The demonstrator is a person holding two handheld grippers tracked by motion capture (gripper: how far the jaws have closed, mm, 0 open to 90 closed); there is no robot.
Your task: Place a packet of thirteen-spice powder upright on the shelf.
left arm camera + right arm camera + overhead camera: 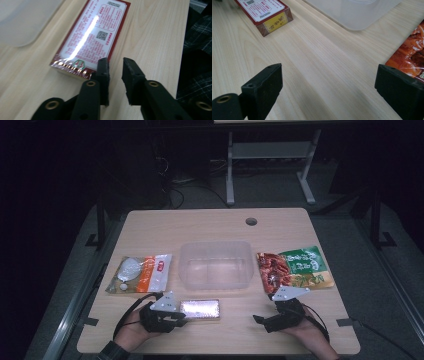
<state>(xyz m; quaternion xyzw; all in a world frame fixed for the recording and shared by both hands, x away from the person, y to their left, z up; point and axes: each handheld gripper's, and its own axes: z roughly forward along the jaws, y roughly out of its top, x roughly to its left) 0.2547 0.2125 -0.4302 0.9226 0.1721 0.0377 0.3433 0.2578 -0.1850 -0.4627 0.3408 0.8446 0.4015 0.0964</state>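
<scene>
A clear plastic tub (215, 265) sits in the middle of the light wooden table (210, 227). Three food packs lie around it, perhaps set out so that each one is easy to reach and drop in. A clear bag with white balls and an orange label (140, 274) lies to the left of the tub. A red and green snack bag (293, 266) lies to the right. A flat red box wrapped in shiny film (200, 309) lies in front of the tub, close to the person.

The left hand-held gripper (180, 319) is just beside the left end of the box. Its jaws are a little way apart with nothing between them. One jaw is right at the near corner of the box, and the other is over bare wood. So the box is not held. It lies flat on the table.

The right hand-held gripper (257, 319) rests on the table near the snack bag, with its jaws wide and only bare wood between them.

The high view shows how all the packs lie around the tub, but there the top of the box is one bright glare. The left gripper view shows small print and square codes on the box (91, 40). The right gripper view shows the yellow label on the far end of the box (274, 22).
</scene>
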